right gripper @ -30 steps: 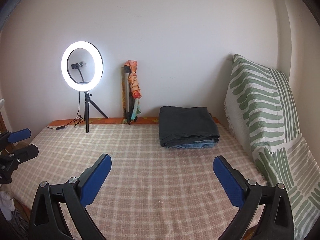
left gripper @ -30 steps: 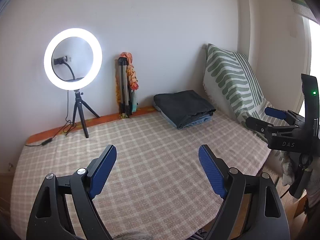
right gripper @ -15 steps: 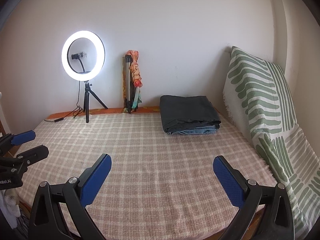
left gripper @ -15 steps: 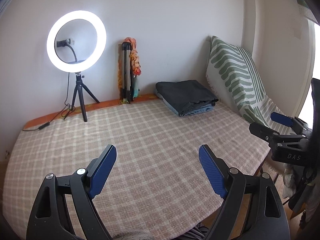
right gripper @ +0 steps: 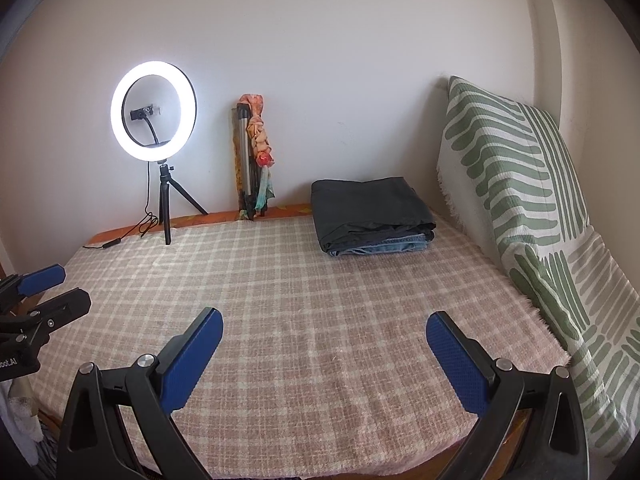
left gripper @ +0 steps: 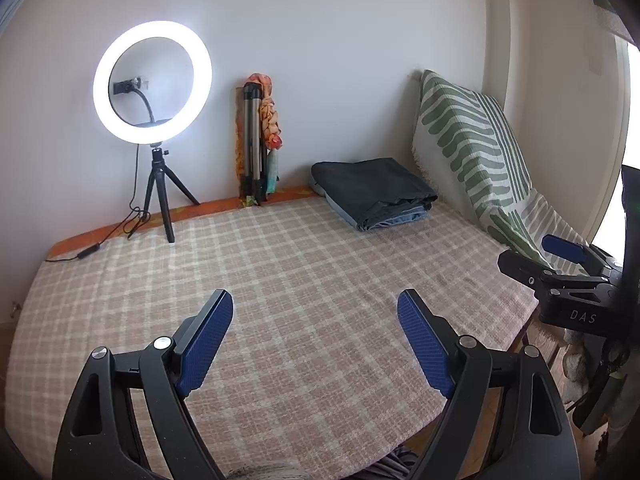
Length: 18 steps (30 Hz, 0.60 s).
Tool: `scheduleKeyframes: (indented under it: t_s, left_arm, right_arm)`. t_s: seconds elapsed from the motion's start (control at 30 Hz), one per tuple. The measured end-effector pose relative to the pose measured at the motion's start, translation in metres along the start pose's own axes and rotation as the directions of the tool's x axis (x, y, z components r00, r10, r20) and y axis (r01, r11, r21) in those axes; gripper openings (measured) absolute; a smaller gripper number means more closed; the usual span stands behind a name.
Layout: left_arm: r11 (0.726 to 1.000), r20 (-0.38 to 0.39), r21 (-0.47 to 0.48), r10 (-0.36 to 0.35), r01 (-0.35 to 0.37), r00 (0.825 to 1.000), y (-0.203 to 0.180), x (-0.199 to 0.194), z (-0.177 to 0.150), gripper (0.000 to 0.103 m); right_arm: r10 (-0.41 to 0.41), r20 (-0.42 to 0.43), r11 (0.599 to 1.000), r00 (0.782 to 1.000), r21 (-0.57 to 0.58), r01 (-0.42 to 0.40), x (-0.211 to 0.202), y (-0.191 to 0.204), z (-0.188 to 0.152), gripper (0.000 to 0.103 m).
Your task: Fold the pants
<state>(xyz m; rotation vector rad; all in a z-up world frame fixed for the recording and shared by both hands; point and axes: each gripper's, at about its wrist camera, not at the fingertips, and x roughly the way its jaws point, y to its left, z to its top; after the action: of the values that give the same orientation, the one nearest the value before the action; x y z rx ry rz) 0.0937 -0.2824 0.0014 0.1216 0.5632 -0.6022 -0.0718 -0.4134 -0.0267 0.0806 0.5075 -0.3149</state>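
Since a second ago both cameras have pulled back and tilted: the ring light sits lower in the left view, and more of the bed's near edge shows in both. Nothing on the bed has moved.

Left wrist view: left tool [left gripper: 315, 334] released, blue pads spread wide, nothing between them, hovering above the near part of the checked bed cover [left gripper: 304, 280]. Folded pants [left gripper: 372, 192], a dark pair stacked on a blue denim pair, lie at the far side of the bed, between the folded tripod [left gripper: 252, 144] with cloth wrapped on it and the green-striped cushion [left gripper: 472, 148]. Ring light [left gripper: 152, 82] lit, on its small stand, well left of the pants. Right tool [left gripper: 560, 256] is visible beyond the bed's right edge, near the cushion's lower end.

Right wrist view: right tool [right gripper: 324, 342] released too, pads wide apart, empty, above the bed cover [right gripper: 320, 300]. Pants [right gripper: 372, 210] same spot, just left of the cushion [right gripper: 520, 184], right of the tripod [right gripper: 250, 164]. Ring light [right gripper: 154, 114] further left. Left tool [right gripper: 48, 286] at the bed's left edge, jaws apart.
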Motion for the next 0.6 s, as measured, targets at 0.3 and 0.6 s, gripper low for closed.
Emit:
scheduleKeyframes:
  t_s: [0.3,0.6]
  left_arm:
    - [1.000,0.009,0.010,0.003,-0.003,1.000,-0.0015,-0.0022,0.0016,0.085]
    - [1.000,0.016,0.015,0.000,-0.001,1.000,-0.0030,-0.0037,0.0015,0.085]
  right_arm:
    - [0.002,0.000,1.000,1.000,0.006,-0.002,0.0014,-0.0032,0.0004,0.103]
    - [0.012,-0.007,1.000,1.000,0.022,-0.012,0.0023,-0.0033,-0.0009,0.103]
